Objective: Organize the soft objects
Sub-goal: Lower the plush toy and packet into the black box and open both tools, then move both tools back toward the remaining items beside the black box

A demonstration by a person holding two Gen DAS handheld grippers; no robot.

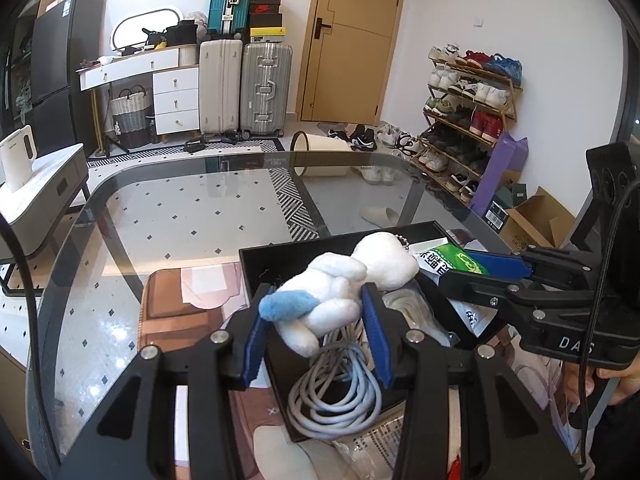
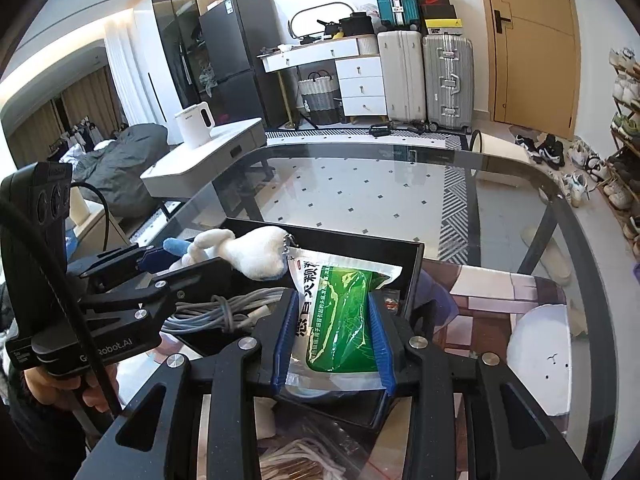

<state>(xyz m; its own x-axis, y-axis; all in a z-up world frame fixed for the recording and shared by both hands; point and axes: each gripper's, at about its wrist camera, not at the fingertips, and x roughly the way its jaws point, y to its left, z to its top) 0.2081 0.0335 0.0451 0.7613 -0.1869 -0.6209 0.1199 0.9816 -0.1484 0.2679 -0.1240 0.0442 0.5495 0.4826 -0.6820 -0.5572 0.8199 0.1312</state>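
Observation:
My left gripper (image 1: 316,312) is shut on a white plush toy (image 1: 340,284) with a blue ear, held over a black tray (image 1: 280,256). A coil of grey cable (image 1: 336,384) lies in the tray under the toy. My right gripper (image 2: 334,320) is shut on a green and white soft pouch (image 2: 344,312), also above the black tray (image 2: 360,240). In the right wrist view the plush toy (image 2: 256,252) and the left gripper (image 2: 160,264) show at the left, with the grey cable (image 2: 216,312) below them. The right gripper (image 1: 472,268) reaches in from the right in the left wrist view.
The tray sits on a patterned mat (image 1: 176,304) on a glass table (image 1: 180,208). A plastic packet (image 1: 372,448) lies near the tray's front. A hand (image 2: 60,392) grips the left tool. A side table with a white kettle (image 2: 196,124), suitcases (image 2: 424,76) and a shoe rack (image 1: 464,120) stand beyond.

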